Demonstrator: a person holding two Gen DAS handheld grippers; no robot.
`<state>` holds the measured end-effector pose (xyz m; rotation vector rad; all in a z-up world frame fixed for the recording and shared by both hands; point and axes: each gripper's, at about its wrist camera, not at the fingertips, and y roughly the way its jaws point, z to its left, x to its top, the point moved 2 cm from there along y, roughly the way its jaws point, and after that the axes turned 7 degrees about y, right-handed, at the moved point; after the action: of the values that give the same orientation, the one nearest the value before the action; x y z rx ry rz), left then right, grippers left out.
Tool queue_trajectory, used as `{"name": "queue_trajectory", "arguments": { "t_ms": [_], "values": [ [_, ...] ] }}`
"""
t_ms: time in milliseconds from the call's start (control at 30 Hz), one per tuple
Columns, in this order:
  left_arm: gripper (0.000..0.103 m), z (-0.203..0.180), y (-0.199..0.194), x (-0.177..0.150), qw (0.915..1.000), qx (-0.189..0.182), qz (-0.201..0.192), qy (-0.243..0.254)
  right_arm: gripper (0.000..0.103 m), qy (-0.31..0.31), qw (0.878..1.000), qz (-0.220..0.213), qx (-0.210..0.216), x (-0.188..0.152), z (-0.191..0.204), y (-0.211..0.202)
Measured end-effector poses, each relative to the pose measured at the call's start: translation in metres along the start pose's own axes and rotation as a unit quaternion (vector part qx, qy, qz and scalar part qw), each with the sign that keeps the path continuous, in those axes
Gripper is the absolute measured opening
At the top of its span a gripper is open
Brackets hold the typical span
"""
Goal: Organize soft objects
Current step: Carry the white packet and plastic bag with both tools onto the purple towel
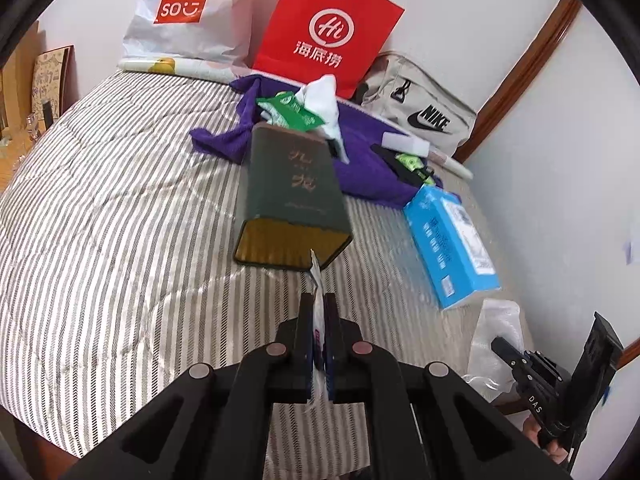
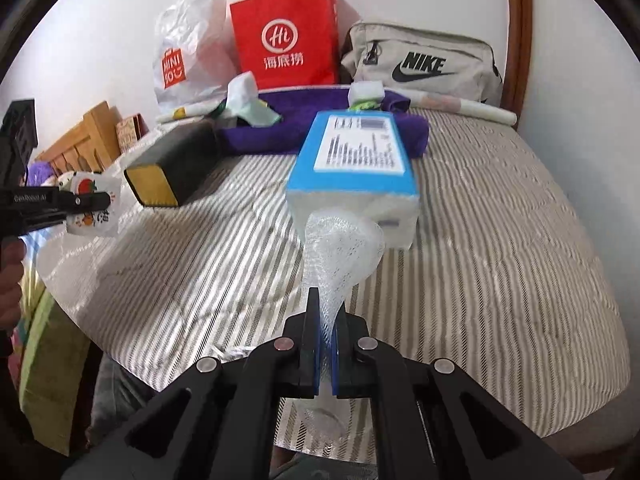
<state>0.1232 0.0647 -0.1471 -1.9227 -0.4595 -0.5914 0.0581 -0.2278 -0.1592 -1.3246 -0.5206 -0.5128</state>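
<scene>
Left gripper [image 1: 319, 308] angles down over the striped grey-and-white quilt [image 1: 120, 216], its jaws pressed together on a small white printed plastic packet [image 2: 93, 208] that hangs off the bed's near edge; a hand [image 2: 10, 264] grips its handle. Just ahead lies a dark green rectangular tin with a gold end [image 1: 294, 196], tipped on its side. Right gripper [image 2: 325, 312] also tilts down, jaws clamped on a clear sheet of bubble wrap [image 2: 340, 252] that fans out toward a blue-and-white tissue pack [image 2: 354, 172] on the quilt. Farther back lies a folded purple towel [image 2: 296, 116], in front of a red paper shopping bag [image 2: 286, 40].
</scene>
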Motion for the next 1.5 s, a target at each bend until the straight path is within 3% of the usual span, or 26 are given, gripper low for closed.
{"name": "queue_trajectory", "arguments": {
  "t_ms": [300, 667, 1133, 1267, 1500],
  "values": [
    [0.005, -0.014, -0.011, 0.035, 0.9999, -0.001, -0.016, 0.002, 0.003, -0.017, 0.999, -0.027, 0.024, 0.047, 0.006, -0.018],
    [0.005, -0.024, 0.011, 0.089, 0.9997, -0.022, -0.011, 0.005, 0.003, -0.041, 0.997, -0.040, 0.043, 0.109, 0.014, -0.008],
    [0.005, -0.014, 0.045, 0.135, 0.9994, -0.030, -0.006, -0.017, 0.003, -0.058, 0.997, -0.037, 0.043, 0.185, 0.019, 0.043],
    [0.005, -0.012, 0.057, 0.143, 0.9986, -0.046, -0.002, -0.027, 0.004, -0.060, 0.997, -0.025, 0.051, 0.205, 0.017, 0.066],
    [0.005, -0.015, 0.082, 0.163, 0.9990, -0.041, 0.008, -0.018, 0.004, -0.071, 0.996, -0.009, 0.051, 0.231, 0.019, 0.109]
  ]
}}
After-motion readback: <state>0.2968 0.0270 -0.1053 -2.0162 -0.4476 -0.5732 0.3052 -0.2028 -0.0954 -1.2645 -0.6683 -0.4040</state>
